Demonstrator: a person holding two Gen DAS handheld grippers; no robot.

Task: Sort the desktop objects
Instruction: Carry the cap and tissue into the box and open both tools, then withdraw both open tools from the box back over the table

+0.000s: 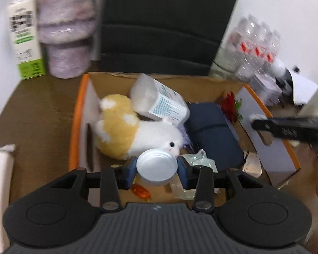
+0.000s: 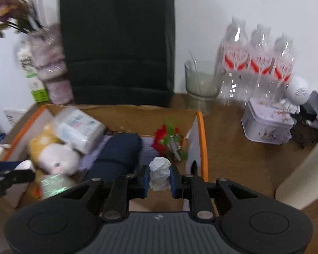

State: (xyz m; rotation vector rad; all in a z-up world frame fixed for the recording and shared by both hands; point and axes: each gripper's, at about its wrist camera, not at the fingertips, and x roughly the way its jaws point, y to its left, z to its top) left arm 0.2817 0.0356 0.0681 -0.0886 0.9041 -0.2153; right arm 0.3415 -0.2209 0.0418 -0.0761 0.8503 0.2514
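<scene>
An open cardboard box (image 1: 74, 131) with orange edges holds a yellow-and-white plush toy (image 1: 133, 131), a pack of cotton pads (image 1: 163, 101), a dark blue pouch (image 1: 212, 131) and a red artificial flower (image 1: 229, 105). My left gripper (image 1: 156, 169) is shut on a round white lid-like container (image 1: 156, 165) above the box's near side. My right gripper (image 2: 159, 177) is shut on a crumpled white paper wad (image 2: 159, 173) over the box's right part (image 2: 202, 139). The right gripper also shows in the left wrist view (image 1: 286, 127).
A black chair back (image 2: 116, 42) stands behind the box. Water bottles (image 2: 258, 63), a glass cup (image 2: 201, 89) and a white tin (image 2: 267, 124) stand at the right on the brown desk. A green-white carton (image 1: 25, 38) and a wrapped vase (image 1: 65, 27) stand at the left.
</scene>
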